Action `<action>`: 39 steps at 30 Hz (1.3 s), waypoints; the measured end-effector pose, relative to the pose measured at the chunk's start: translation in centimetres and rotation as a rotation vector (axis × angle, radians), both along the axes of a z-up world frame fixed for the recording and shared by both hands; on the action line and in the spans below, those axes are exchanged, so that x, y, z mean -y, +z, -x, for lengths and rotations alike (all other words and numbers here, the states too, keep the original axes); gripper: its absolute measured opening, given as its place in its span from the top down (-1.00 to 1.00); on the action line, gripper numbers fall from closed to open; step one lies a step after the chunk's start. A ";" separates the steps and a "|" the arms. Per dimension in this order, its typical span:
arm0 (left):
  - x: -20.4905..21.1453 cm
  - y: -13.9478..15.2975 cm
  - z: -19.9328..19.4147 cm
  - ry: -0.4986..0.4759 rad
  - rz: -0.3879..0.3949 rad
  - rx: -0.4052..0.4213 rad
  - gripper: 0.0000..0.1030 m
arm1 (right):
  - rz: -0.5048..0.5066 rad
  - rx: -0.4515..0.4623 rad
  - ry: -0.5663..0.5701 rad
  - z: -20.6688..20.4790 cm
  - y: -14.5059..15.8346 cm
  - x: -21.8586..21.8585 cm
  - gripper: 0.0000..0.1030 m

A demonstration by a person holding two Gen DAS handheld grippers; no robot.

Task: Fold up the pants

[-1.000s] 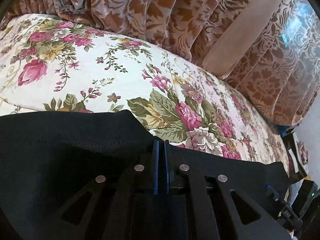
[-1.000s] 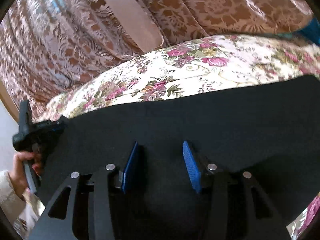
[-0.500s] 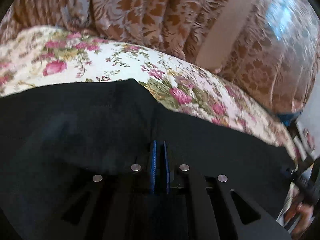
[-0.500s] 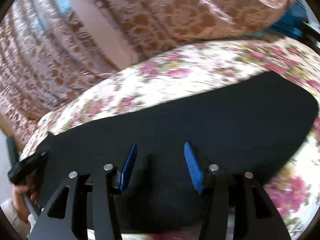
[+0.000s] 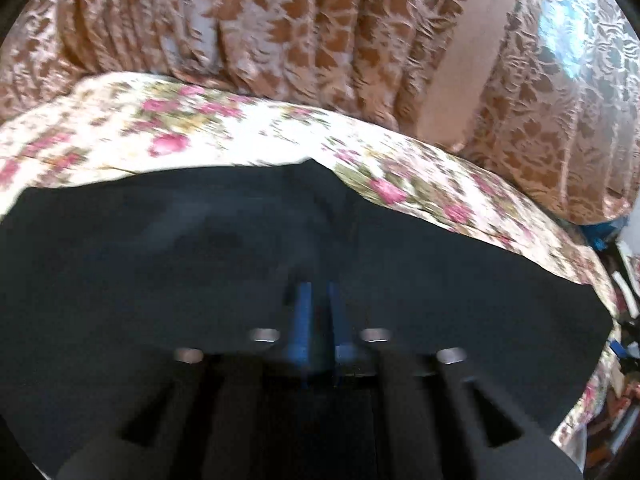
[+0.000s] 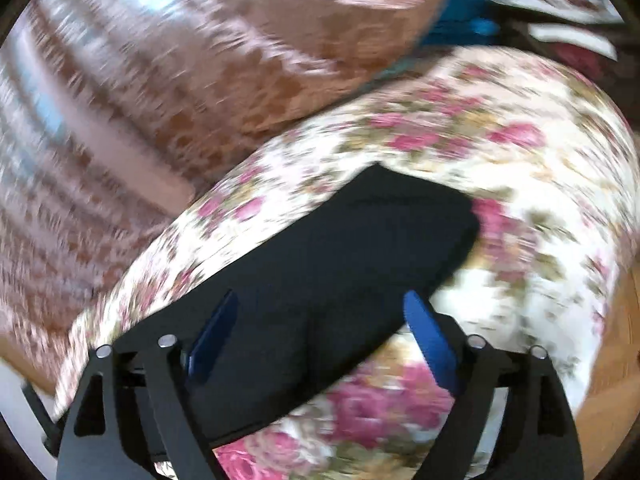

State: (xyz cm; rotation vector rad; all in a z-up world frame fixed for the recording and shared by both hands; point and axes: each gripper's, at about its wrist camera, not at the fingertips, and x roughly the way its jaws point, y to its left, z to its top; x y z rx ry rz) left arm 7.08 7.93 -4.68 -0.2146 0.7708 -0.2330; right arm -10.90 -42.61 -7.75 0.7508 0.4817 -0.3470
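Observation:
The black pants [image 5: 240,248] lie spread on the floral bedspread [image 5: 160,136]. My left gripper [image 5: 319,300] sits low over the pants with its blue pads nearly together; the blur hides whether cloth is pinched between them. In the right wrist view the pants [image 6: 340,248] show as a folded black band across the bed. My right gripper [image 6: 320,312] is wide open above that band, with one blue pad [image 6: 218,326] over the cloth and the other pad [image 6: 426,332] past its edge. Both views are motion-blurred.
Brown patterned curtains [image 5: 320,28] hang behind the bed. The bedspread [image 6: 520,160] curves away to the right, with a blue object [image 6: 468,4] and clutter beyond it. Clutter also sits at the far right [image 5: 624,320] of the left wrist view.
The right gripper has swung right and pulled back, opening wider, so the pants' end is now in view. The left gripper has pushed forward over the pants, and its pads have parted slightly.

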 end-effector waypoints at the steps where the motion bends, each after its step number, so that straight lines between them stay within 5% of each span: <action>1: -0.7 0.3 0.2 0.019 0.013 0.014 -0.75 | -0.028 0.000 -0.018 0.4 -0.4 0.7 -0.66; 4: -2.2 0.8 0.7 0.056 0.047 0.063 -0.76 | -0.112 0.011 -0.053 1.3 -1.5 2.6 -0.65; 9: -3.5 -0.4 0.3 0.092 0.035 -0.004 -0.76 | -0.216 0.080 -0.045 1.2 -3.1 4.3 -0.64; 20: -1.2 -1.6 0.7 0.039 -0.147 0.011 -0.87 | -0.125 0.052 -0.082 -1.5 -3.2 4.8 -0.53; 39: -1.4 -1.9 1.2 0.033 -0.118 0.041 -0.90 | -0.125 0.110 -0.066 -1.9 -2.9 5.3 0.46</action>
